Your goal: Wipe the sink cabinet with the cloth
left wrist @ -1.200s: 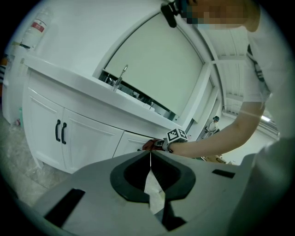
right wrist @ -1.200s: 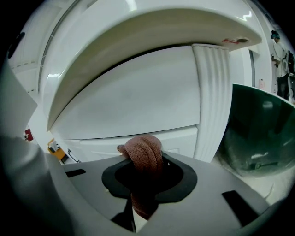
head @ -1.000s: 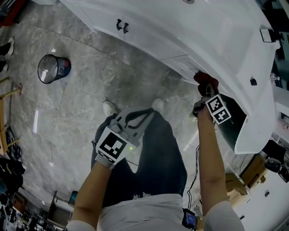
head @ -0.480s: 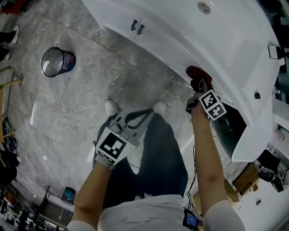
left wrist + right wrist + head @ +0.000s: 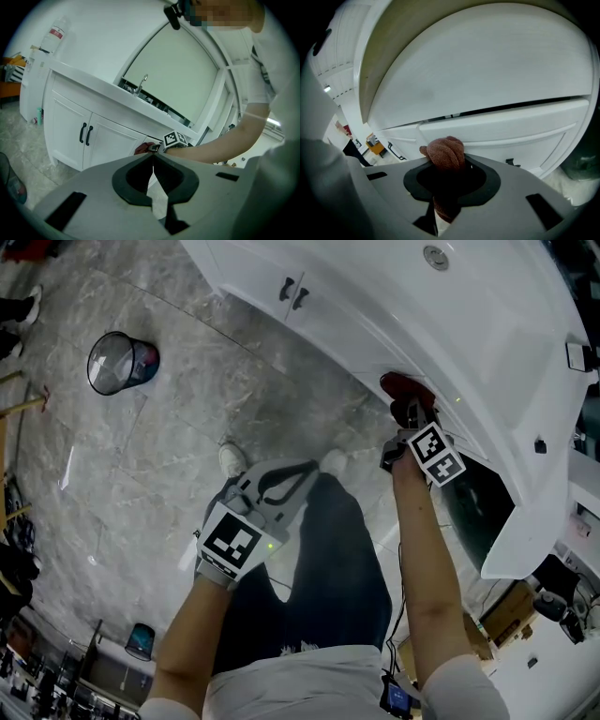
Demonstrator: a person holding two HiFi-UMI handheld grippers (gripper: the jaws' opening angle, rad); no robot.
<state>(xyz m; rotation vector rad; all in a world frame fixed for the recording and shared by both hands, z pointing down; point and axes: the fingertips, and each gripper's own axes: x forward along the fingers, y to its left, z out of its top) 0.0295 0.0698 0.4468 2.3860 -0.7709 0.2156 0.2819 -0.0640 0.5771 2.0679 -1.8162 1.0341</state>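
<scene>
Grey left gripper (image 5: 153, 157) hangs low by the legs, jaws together on nothing: the spare. Right gripper (image 5: 445, 164) clamps 1 bunched reddish-brown cloth (image 5: 444, 151), seemingly pushed against the white sink cabinet (image 5: 501, 126) front for wiping. Beyond: 2 black door handles (image 5: 293, 291), 1 wire-mesh bin (image 5: 117, 365).

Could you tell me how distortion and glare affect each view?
Head view: wide-angle bending bows the sink cabinet, and pale glare streaks lie on the floor. Left gripper view: strong fisheye, with dark corners and soft, even light. Right gripper view: same fisheye; the cloth looks sharp.
</scene>
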